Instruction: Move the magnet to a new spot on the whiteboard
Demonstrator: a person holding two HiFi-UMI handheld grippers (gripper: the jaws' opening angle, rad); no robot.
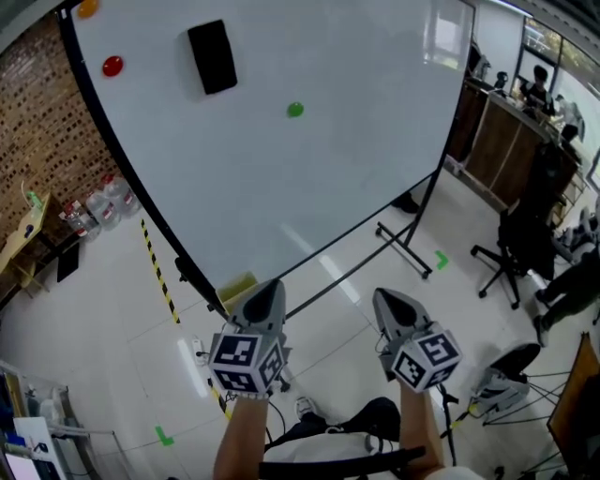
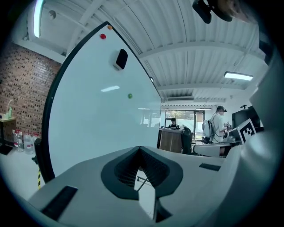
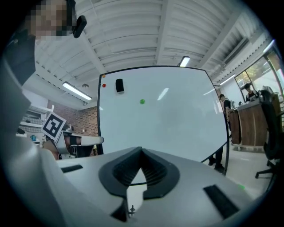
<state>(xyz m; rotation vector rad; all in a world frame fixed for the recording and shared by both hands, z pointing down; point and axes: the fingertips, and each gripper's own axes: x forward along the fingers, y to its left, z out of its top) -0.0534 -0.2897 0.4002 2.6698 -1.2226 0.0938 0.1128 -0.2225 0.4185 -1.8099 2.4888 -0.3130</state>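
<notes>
Currently, the left gripper (image 1: 266, 289) and right gripper (image 1: 390, 300) are held low, side by side, well apart from the whiteboard (image 1: 309, 197). Both sets of jaws are seen closed together, with nothing gripped. A green magnet (image 1: 295, 110) is stuck near the board's middle. A red magnet (image 1: 112, 66) and an orange magnet (image 1: 86, 7) are placed upper left, with a black eraser (image 1: 213, 56) between red and green.

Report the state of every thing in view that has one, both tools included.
White whiteboard on a rolling stand: upright, no writing.
Green round magnet: stuck mid-board, untouched.
Red round magnet: stuck near the board's top left.
Orange round magnet: stuck at the board's top edge.
Black rectangular eraser: stuck on the board, tilted.
Left tool: shut, empty.
Right tool: shut, empty.
</notes>
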